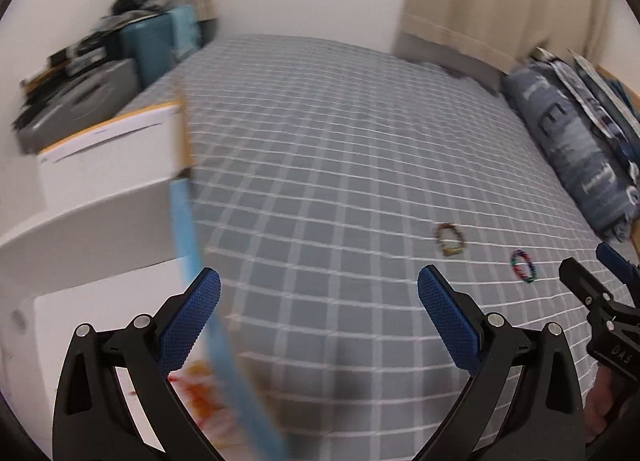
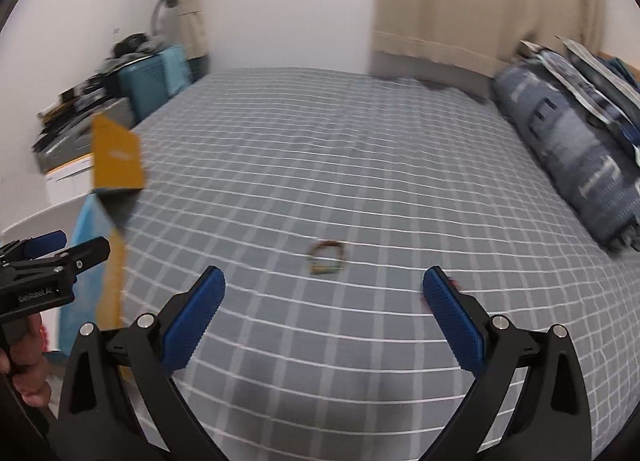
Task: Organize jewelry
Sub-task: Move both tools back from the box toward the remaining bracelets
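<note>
Holding both sets of jaws spread wide with nothing between them, I see the brown bracelet lying on the bed just ahead of the right gripper, and the multicoloured bracelet off to the right of the left gripper. Everything is smeared; closing now could pinch checked sheet instead, or nudge a bracelet away.

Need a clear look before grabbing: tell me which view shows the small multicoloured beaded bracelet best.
Left wrist view: the multicoloured beaded bracelet lies whole on the checked bedsheet. The right wrist view shows only a reddish sliver behind a tong finger.
</note>
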Motion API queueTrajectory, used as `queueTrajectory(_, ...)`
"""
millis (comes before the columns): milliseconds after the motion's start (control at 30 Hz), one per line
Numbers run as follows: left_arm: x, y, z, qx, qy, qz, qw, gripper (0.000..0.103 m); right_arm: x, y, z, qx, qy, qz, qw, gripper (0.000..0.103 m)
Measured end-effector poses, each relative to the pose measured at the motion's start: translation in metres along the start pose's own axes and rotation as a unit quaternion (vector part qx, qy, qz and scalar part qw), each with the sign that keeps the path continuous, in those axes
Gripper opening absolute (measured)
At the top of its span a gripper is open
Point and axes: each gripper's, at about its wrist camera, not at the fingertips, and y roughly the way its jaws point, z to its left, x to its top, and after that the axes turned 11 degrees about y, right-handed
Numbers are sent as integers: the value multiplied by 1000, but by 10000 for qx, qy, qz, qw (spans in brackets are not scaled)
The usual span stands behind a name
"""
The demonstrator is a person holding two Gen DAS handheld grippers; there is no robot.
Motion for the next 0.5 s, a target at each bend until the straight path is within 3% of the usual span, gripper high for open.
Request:
queueTrajectory(267, 32, 63, -82, -185, 334, 152, 9992, 97, 12, 30, -81, -624, 236, 90, 9977, 95)
queueTrajectory(500, 43, 122, -122, -180, 525, 414, 9976, 97, 14, 69, -130, -834, 435, 313, 9951, 95)
